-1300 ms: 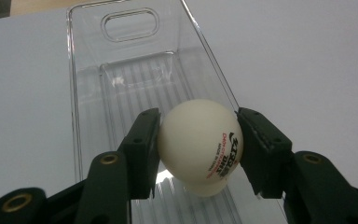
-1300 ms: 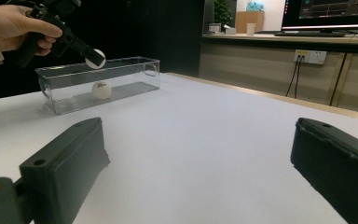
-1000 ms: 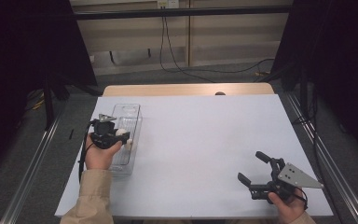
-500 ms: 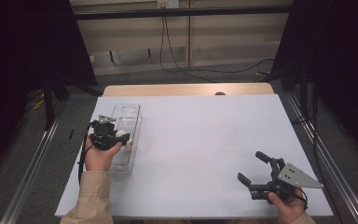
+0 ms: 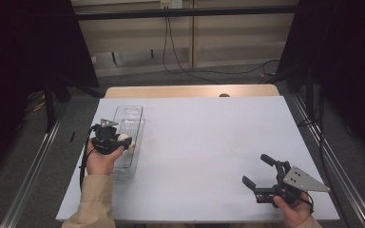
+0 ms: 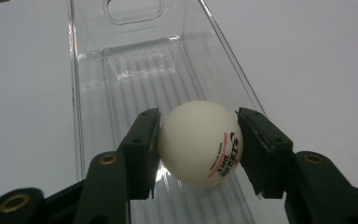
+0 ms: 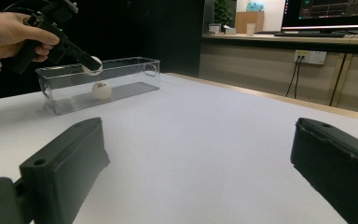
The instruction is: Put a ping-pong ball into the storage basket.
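The left tool clamps a white table-tennis ball with red and black print between its two black jaws, one pad pressing on each side. In the left gripper view the ball hangs above the ribbed floor of a long clear plastic box, roughly over its middle. The high view places that box at the left side of the white desk, running from near to far, with the left tool held over its near half.

Compared with the high views from a second ago, nothing has visibly shifted: the left hand sits in the same spot over the box and the ball is not let go. The carry looks finished, and what seems to remain is the release.

The right gripper view, looking across the desk, shows the held ball just above the box's rim, and a second white ball already lying on the box floor. Judging from that, this is another ball being added to the box, and a drop from here should land inside the walls, though it may roll along the ribs or knock the ball below.

The right tool rests at the near right of the desk, well apart from the box, jaws spread wide with nothing between them.
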A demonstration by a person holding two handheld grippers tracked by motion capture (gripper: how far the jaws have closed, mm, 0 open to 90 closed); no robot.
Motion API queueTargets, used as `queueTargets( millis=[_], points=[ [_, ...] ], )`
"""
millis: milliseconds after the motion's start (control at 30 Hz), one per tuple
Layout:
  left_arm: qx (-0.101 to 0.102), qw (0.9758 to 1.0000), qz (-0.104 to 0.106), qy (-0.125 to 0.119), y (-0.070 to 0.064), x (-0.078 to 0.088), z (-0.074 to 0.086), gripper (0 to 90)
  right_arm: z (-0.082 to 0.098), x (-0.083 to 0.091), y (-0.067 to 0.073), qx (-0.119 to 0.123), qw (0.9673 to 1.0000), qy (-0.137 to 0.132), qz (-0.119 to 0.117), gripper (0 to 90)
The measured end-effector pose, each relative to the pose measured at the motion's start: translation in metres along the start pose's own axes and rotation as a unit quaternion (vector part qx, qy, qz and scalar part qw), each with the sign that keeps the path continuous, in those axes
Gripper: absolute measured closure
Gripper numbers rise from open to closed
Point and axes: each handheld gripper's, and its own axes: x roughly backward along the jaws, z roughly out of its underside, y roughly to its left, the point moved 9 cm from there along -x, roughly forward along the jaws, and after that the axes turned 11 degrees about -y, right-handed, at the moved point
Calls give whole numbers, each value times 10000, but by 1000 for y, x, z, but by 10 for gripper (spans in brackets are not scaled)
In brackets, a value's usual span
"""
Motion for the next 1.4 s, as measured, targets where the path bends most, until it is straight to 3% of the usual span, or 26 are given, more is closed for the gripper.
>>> queueTargets(
  millis=[767,1100,1400],
  points=[
    [109,9996,90,-236,-4,10,-3,330,1,-1,0,8,10000,7,-3,26],
    [122,9987,178,-465,-10,14,-4,223,1,2,-2,16,10000,14,40,26],
    [145,9969,318,-708,-15,21,-4,188,1,2,-3,32,10000,23,47,26]
  ],
)
